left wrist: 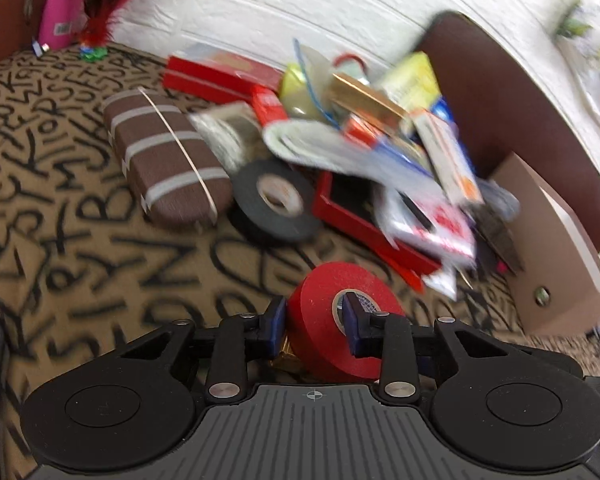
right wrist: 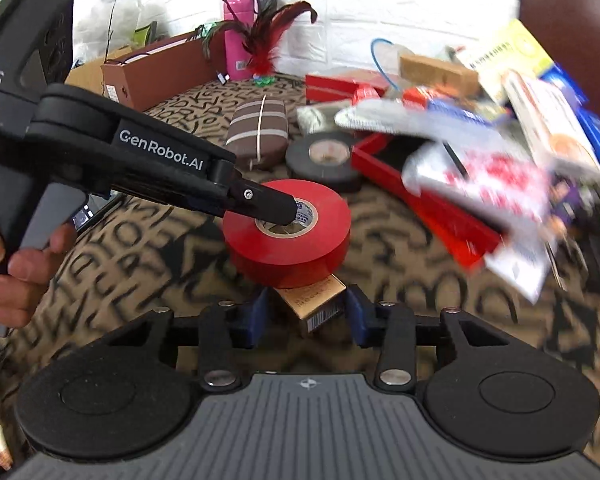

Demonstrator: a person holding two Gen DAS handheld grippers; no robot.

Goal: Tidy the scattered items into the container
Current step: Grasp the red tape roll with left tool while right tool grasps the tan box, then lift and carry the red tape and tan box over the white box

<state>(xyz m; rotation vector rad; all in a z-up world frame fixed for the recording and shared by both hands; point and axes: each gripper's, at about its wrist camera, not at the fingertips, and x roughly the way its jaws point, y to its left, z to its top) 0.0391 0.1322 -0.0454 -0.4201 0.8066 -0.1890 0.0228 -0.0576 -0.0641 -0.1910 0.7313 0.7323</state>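
scattered items (left wrist: 384, 152) lie heaped on the lettered cloth (left wrist: 60, 200), well ahead and to the right of both tongs. brown striped case (right wrist: 258, 132) sits ahead-left, the black tape roll (left wrist: 274, 204) just beside it. red tape roll (right wrist: 286, 232) is gripped through its core by the left tongs (left wrist: 313, 320), one finger inside, one outside. right tongs (right wrist: 306, 312) stand narrowly apart around a small tan box (right wrist: 312, 300) under that roll; contact unclear.

left wrist: close, low | right wrist: close | shared: red tape roll (left wrist: 332, 320)
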